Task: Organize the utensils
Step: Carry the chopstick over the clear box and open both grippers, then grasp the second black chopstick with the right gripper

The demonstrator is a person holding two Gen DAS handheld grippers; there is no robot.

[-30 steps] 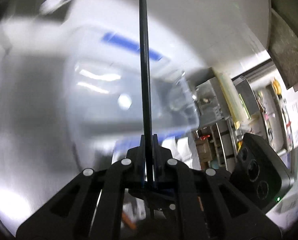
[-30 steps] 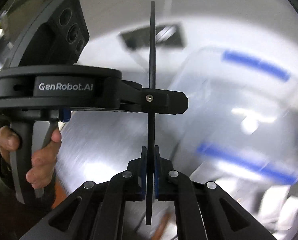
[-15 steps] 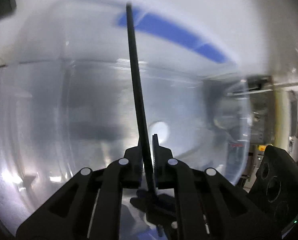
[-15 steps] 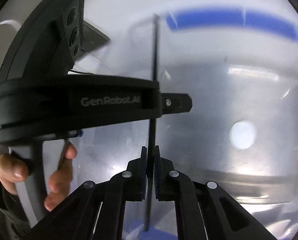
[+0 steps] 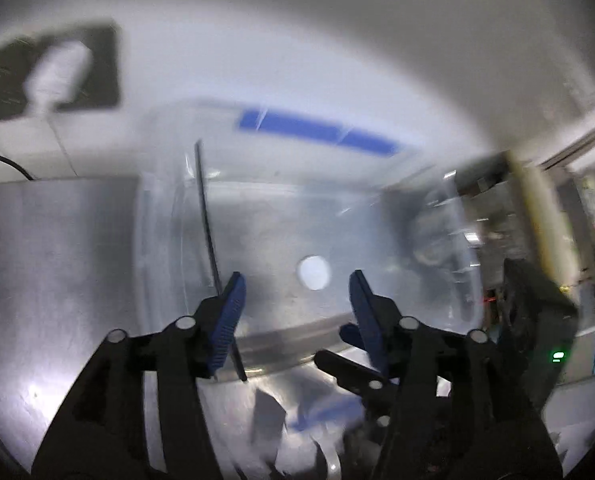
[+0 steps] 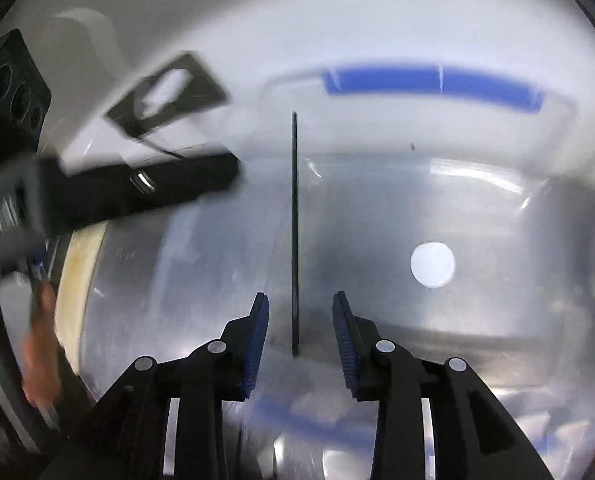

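Low in frame, the left claw [image 5: 295,300] and right claw [image 6: 299,320] have just been spread; nothing is pinched. Each black chopstick [image 6: 294,232] is seen loose over the clear bin [image 5: 449,216] mid-frame. A bounce off the rim onto the steel surface [image 5: 49,248] could be caused.

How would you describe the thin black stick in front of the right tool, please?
Find the clear plastic bin with the blue strip on its far rim. Over it, between the right tool's open blue pads, is a straight black chopstick, the only thin dark line there.
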